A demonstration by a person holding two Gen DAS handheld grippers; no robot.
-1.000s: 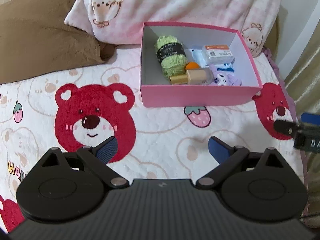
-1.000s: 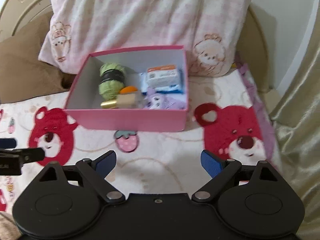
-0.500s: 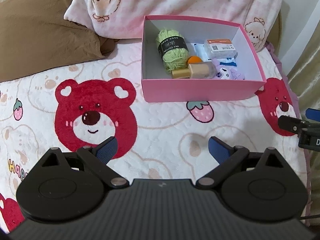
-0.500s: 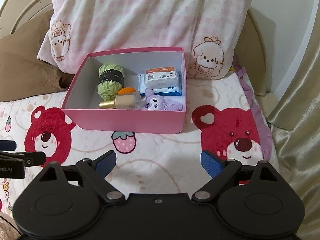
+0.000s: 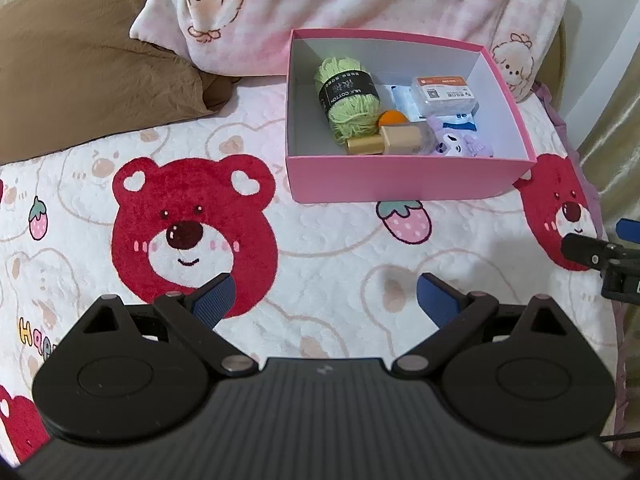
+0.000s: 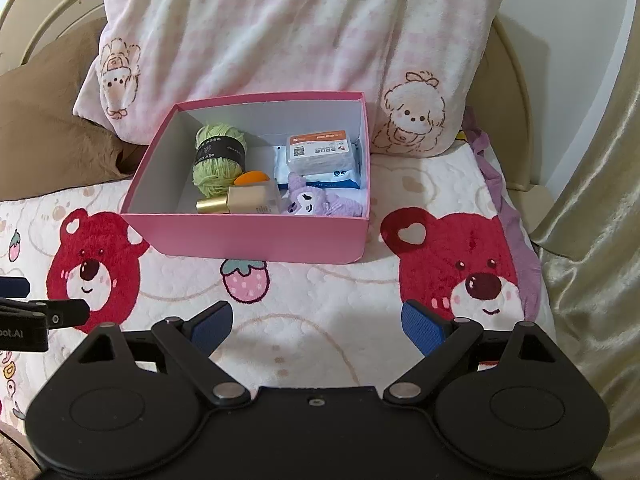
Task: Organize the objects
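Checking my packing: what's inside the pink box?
Green yarn, an orange ball, a gold bottle, a purple plush and stacked packets. Anything beneath them is hidden.

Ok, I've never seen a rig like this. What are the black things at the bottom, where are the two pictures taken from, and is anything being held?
A person holds one hand-held gripper in each hand; a camera on each looks along its fingers. The left hand-held gripper and right hand-held gripper both stand open with nothing between their blue pads. Each view also catches the other gripper at its edge. On the bear-print blanket sits a pink box holding green yarn, a gold bottle, an orange ball, a purple plush and wipe packs.
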